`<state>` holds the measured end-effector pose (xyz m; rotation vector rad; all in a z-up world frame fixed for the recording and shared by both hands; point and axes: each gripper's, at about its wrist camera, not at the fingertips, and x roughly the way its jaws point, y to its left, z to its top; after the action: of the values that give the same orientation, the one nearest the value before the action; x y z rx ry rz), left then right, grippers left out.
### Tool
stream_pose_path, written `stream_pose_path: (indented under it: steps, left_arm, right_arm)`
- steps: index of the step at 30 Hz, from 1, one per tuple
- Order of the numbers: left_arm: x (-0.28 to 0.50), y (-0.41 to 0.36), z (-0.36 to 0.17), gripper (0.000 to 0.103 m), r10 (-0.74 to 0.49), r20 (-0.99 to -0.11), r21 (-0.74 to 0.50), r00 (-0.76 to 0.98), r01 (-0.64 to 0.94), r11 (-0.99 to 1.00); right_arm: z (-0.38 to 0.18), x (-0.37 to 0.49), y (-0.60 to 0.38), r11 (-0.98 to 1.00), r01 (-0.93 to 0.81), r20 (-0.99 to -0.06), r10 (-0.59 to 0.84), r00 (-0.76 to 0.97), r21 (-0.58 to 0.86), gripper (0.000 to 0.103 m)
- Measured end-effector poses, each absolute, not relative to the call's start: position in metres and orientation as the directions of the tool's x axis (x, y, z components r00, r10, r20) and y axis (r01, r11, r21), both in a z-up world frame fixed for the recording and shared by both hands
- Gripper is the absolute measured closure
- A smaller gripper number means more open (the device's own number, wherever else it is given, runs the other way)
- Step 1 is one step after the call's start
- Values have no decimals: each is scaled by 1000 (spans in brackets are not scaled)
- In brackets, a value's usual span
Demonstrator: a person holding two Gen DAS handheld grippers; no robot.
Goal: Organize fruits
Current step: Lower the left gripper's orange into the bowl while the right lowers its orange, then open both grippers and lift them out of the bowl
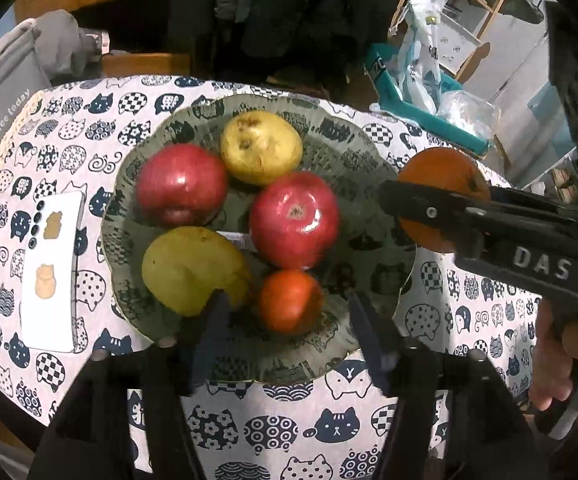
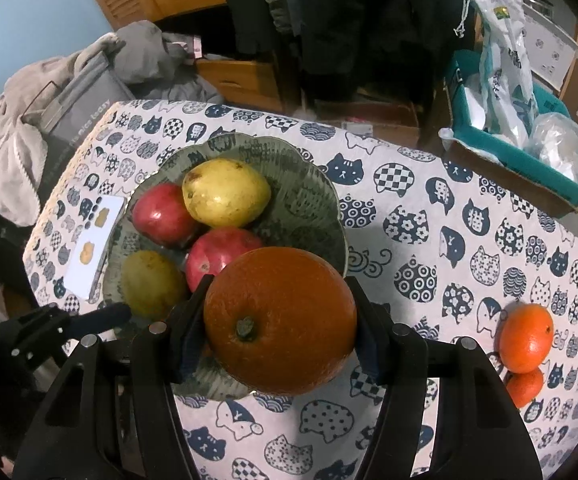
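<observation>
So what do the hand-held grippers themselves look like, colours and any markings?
Both are matte black plastic. The right hand-held gripper has long flat fingers with a small silver screw and raised white letters "DAS" on its body; a bare hand grips its handle. The left hand-held gripper has dark bluish pads, angular black arms and round silver pins at the joints. No cables show.

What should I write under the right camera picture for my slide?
The right tool holds a big orange above the green plate of apples and pears.
</observation>
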<state>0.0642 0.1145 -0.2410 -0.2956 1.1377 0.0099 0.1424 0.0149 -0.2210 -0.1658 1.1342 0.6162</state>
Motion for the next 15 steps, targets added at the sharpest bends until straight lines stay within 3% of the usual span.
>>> stream_pose_path:
  steps: [15]
  left_arm:
    - [75,163,-228,35,-68,-869,-241,490,-299,923]
  right_arm:
    - [-244,183,32,837,-514,-889,366,275,185,40]
